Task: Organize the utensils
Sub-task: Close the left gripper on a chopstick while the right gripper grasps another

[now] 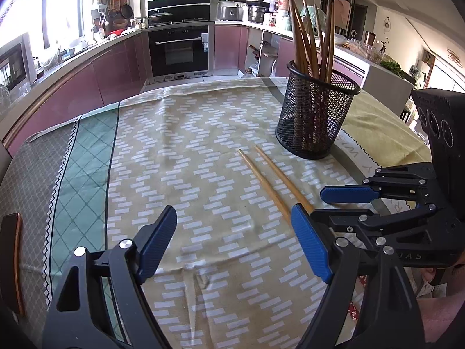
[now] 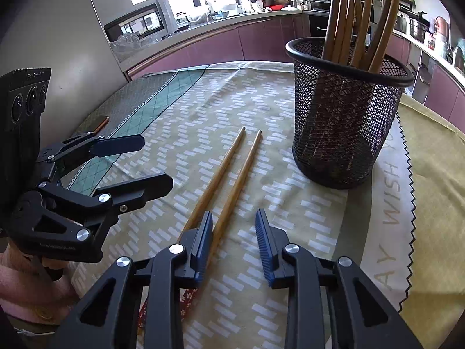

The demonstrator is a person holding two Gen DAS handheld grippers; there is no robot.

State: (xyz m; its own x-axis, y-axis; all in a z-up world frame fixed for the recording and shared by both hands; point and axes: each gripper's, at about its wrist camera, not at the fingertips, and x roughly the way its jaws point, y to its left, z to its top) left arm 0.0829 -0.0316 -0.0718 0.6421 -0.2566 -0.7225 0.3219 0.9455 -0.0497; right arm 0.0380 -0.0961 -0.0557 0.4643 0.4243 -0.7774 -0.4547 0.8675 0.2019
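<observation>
Two loose wooden chopsticks (image 1: pixel 270 180) lie side by side on the patterned tablecloth, also in the right wrist view (image 2: pixel 229 177). A black mesh holder (image 1: pixel 315 113) with several wooden chopsticks upright in it stands just beyond them, also in the right wrist view (image 2: pixel 345 116). My right gripper (image 2: pixel 234 245) is open, low over the near ends of the two chopsticks, its left finger between them; it shows at the right of the left wrist view (image 1: pixel 319 203). My left gripper (image 1: pixel 232 244) is open and empty above the cloth, left of the chopsticks; it also shows in the right wrist view (image 2: pixel 151 163).
A brown phone-like object (image 1: pixel 13 261) lies at the table's left edge. The tablecloth (image 1: pixel 180 151) has folds near the front. Kitchen counters, an oven (image 1: pixel 178 49) and a microwave (image 2: pixel 136 23) stand behind the table.
</observation>
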